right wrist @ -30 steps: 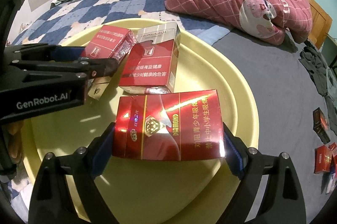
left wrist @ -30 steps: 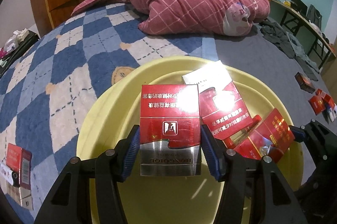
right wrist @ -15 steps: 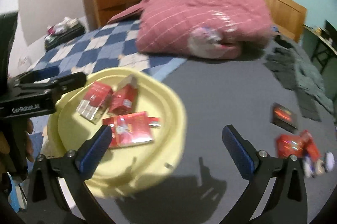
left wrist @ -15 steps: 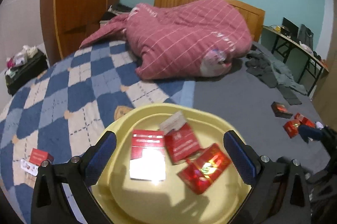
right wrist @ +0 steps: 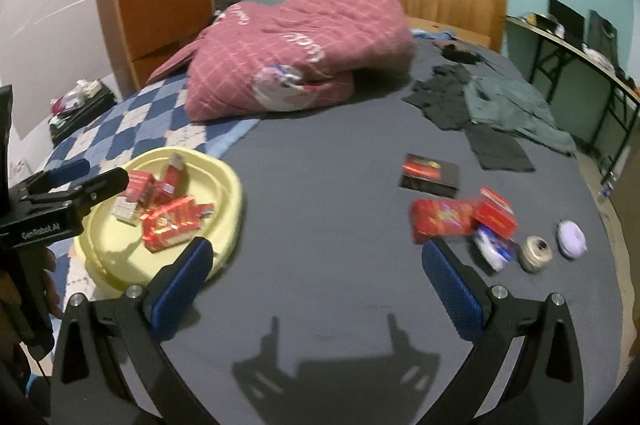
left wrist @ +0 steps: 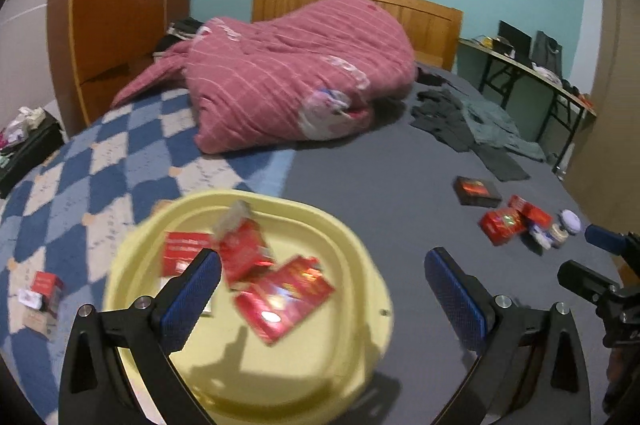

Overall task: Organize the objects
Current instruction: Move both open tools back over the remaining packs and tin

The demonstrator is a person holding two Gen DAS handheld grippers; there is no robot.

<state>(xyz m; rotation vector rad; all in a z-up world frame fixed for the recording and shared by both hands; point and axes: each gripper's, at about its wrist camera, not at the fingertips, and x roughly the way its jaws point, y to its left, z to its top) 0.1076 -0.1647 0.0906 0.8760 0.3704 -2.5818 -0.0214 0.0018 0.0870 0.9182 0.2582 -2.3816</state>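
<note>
A yellow basin (left wrist: pixel 344 257) (right wrist: pixel 228 201) sits on the bed and holds three red cigarette packs (left wrist: pixel 284 297) (right wrist: pixel 172 227). My left gripper (left wrist: pixel 320 289) is open and empty, raised above the basin's right side. My right gripper (right wrist: pixel 316 269) is open and empty over the grey sheet, right of the basin. More red packs (right wrist: pixel 444 219) (left wrist: pixel 502 223), a black pack (right wrist: pixel 430 173) (left wrist: pixel 478 191), a small jar (right wrist: pixel 536 253) and a white lid (right wrist: pixel 572 239) lie on the sheet to the right.
A pink quilt (left wrist: pixel 296 85) is heaped at the head of the bed. Dark clothes (right wrist: pixel 492 109) lie at the far right. Another red pack (left wrist: pixel 46 287) lies on the checked blanket left of the basin. A desk (left wrist: pixel 532 73) stands beyond the bed's right edge.
Both grippers let go of their packs into the basin, opened wide and pulled back and up. The right gripper has swung rightward toward the loose packs on the grey sheet.
</note>
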